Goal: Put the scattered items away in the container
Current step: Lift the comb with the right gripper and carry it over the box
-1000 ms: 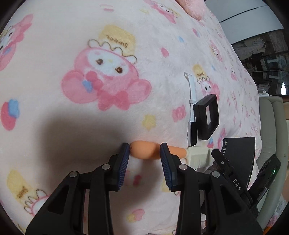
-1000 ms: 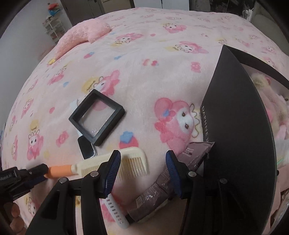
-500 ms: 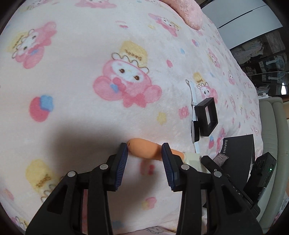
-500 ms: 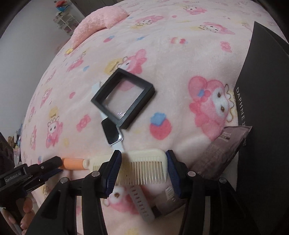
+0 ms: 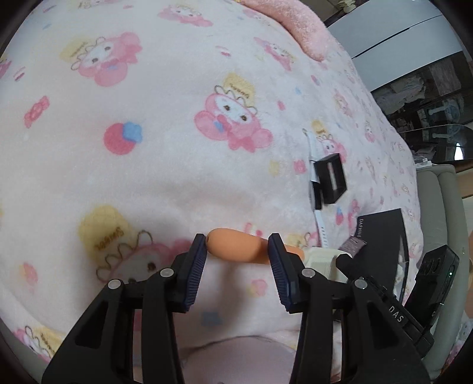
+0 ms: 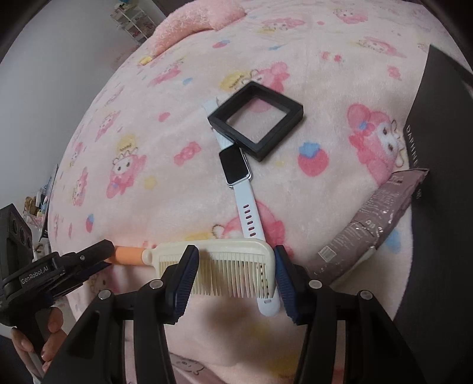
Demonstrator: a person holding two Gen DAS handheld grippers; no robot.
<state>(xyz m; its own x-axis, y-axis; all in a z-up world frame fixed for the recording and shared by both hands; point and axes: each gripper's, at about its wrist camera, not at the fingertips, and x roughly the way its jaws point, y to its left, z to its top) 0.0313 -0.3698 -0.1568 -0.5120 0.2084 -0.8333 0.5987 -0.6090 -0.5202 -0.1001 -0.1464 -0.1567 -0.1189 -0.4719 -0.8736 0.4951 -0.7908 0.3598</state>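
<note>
A cream comb (image 6: 218,260) with an orange handle (image 5: 233,246) is held over the pink blanket. My left gripper (image 5: 236,251) is shut on the handle; it also shows in the right wrist view (image 6: 100,254). My right gripper (image 6: 235,265) brackets the comb's toothed head, its pads at both ends. A white smartwatch (image 6: 241,189), a black square frame box (image 6: 255,119) and a brown sachet (image 6: 372,218) lie on the blanket. The black container (image 6: 443,177) stands at the right.
A pink fluffy pillow (image 6: 192,22) lies at the far side of the bed. A beige padded edge (image 5: 443,212) runs along the bed's right side in the left wrist view. The blanket's front edge drops off just below both grippers.
Both grippers with the comb have pulled back toward the bed's near edge and risen. The right gripper's jaws have come around the comb's head.
</note>
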